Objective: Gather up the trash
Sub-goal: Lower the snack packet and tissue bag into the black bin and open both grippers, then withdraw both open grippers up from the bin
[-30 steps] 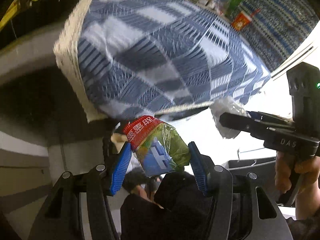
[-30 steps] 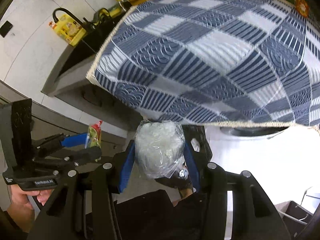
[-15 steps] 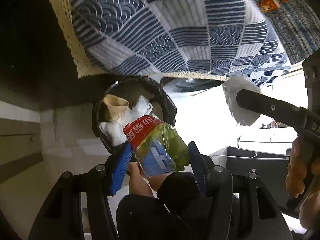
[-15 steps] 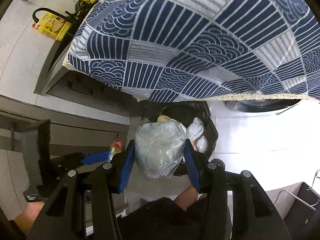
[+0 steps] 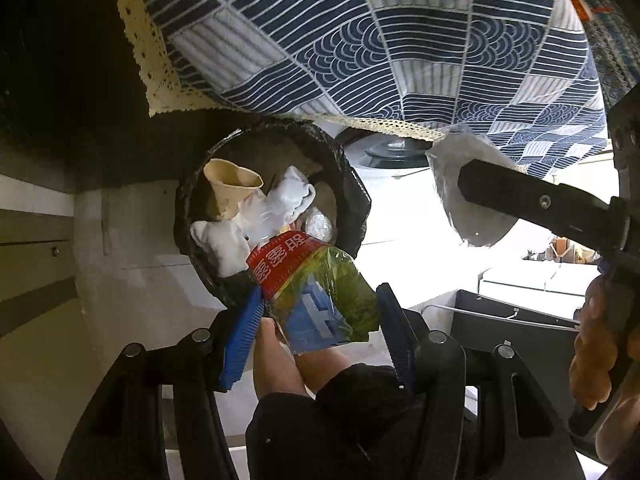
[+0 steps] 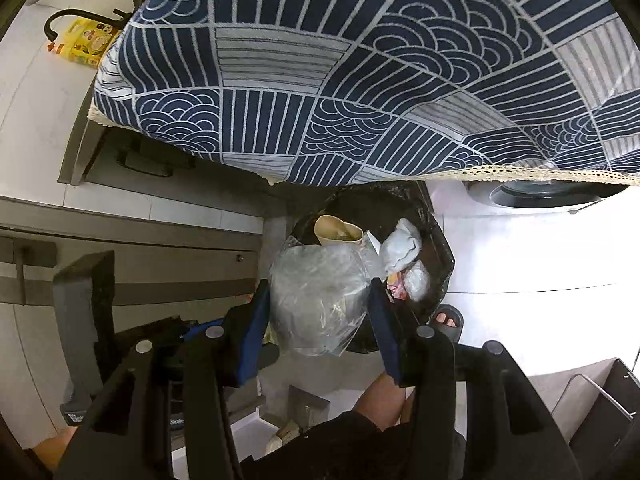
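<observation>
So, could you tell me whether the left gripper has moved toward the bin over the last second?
Yes. The left gripper, shut on the snack wrapper, has come down over the black-lined bin, which the blue tablecloth hid a second ago.

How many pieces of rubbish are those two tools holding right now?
2. The left tool grips a colourful snack wrapper; the right tool grips a crumpled clear plastic bag. Both are near the bin.

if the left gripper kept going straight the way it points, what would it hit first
Most likely the trash bin, landing on the white crumpled paper already inside, with the snack wrapper held in the left gripper arriving first; depth is uncertain.
</observation>
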{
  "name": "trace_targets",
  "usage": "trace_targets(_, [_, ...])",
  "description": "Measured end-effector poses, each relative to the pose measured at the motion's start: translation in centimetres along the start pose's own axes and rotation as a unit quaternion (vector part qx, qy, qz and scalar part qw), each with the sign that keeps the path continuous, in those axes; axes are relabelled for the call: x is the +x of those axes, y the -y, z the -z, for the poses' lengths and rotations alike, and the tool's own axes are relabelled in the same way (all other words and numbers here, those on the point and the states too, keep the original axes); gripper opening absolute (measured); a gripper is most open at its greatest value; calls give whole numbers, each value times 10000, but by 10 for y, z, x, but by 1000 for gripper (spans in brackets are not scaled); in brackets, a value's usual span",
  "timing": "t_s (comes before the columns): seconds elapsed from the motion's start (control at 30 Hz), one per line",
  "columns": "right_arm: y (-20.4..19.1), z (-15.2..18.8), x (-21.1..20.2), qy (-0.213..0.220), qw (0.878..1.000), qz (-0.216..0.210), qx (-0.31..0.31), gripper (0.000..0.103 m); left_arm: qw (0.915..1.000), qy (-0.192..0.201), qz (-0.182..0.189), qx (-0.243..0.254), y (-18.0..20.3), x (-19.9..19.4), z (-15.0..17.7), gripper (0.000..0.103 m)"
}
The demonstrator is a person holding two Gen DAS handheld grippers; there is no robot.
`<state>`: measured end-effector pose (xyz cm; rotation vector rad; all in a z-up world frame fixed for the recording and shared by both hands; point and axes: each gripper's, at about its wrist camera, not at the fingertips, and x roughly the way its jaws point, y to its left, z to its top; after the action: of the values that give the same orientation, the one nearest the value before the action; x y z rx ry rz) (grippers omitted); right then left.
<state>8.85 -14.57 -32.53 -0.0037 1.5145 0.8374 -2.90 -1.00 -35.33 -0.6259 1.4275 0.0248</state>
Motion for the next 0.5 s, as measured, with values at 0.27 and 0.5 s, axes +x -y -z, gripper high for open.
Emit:
trace_targets(0.27, [2, -7, 8, 51, 9998, -108, 152, 70, 9990, -147, -69, -406, -13, 17, -8, 74])
trace_targets(0.5, [3, -6, 10, 21, 9998, -39, 182, 72, 9985, -199, -245, -453, -19, 12, -11, 80])
